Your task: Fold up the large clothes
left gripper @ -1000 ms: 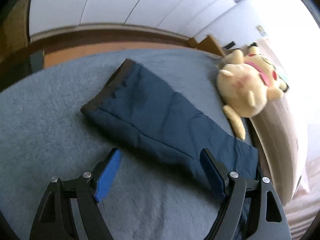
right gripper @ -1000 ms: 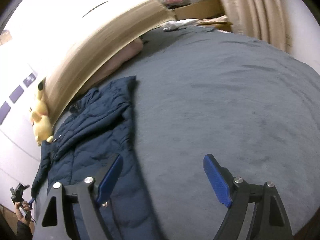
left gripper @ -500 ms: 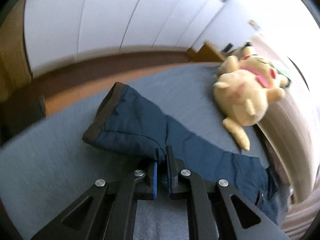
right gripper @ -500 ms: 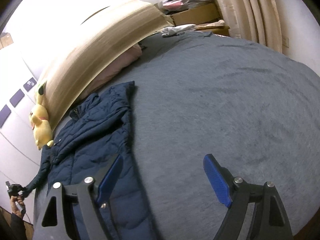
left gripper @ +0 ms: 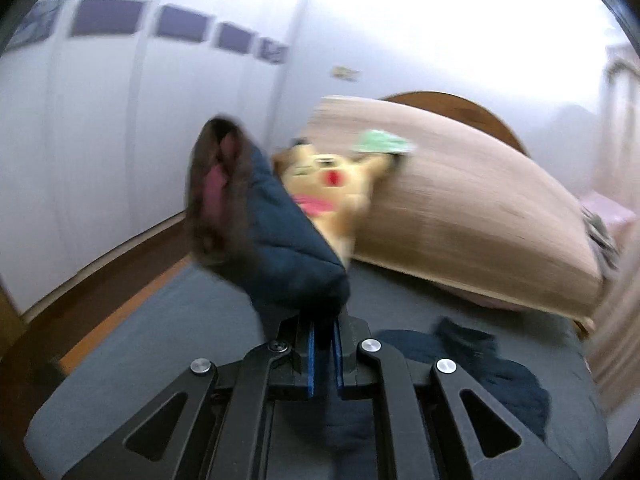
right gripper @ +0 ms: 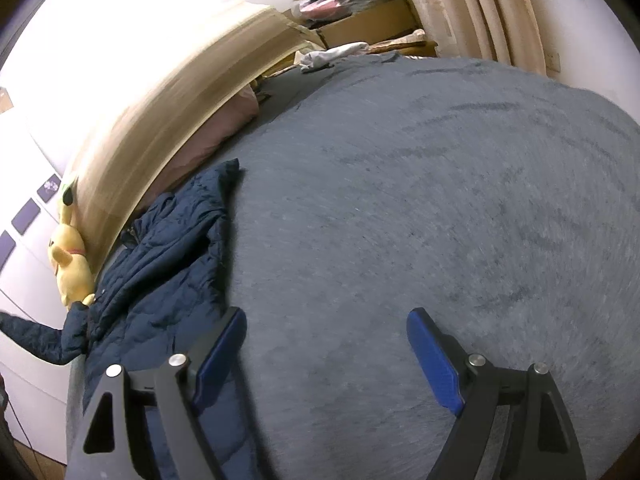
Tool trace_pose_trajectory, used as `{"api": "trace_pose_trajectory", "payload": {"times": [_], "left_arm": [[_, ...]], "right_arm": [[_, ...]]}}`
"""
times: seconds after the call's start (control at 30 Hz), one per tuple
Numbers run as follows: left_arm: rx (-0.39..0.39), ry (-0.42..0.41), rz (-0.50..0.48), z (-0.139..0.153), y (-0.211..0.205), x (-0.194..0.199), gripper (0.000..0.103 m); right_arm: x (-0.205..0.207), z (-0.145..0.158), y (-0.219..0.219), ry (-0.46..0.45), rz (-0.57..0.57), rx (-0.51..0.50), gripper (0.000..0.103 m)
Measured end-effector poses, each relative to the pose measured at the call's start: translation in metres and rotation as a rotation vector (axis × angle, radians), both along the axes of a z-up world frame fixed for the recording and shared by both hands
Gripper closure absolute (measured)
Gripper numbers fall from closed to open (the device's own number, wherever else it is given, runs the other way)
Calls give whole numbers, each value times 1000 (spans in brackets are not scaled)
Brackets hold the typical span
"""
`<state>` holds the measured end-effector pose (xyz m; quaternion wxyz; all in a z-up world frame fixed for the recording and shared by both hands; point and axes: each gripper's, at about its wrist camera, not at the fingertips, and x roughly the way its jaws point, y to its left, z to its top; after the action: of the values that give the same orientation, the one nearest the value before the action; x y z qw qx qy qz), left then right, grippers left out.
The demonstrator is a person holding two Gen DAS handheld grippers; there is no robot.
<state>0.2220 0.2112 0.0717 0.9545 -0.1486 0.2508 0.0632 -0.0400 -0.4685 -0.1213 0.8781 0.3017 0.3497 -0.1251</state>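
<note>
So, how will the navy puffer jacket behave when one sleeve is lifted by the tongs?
Probably floppy: the sleeve droops over the shut left tongs. The jacket looks puffy, so likely light for its size. Its smooth quilted shell may slide on the grey blanket and drag along.

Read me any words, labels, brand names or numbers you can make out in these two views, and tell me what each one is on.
No text can be read in either view.
Purple rectangular panels on the white wall: blurred, no lettering legible.
Small plate on the white wall: too blurred to read.
Dark blue quilted jacket: no label visible.
Yellow plush toy: no writing visible.
</note>
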Motion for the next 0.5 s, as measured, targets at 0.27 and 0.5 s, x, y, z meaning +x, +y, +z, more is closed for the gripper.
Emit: {"api": "trace_pose_trajectory", "payload": {"times": [0.27, 0.5], "left_arm": [[64, 31, -256, 0, -151, 32, 96], [101, 131, -387, -47, -253, 61, 97]], "right_arm": [[-7, -12, -8, -49, -40, 12, 18], [-9, -16, -6, -106, -51, -9, 18]]}}
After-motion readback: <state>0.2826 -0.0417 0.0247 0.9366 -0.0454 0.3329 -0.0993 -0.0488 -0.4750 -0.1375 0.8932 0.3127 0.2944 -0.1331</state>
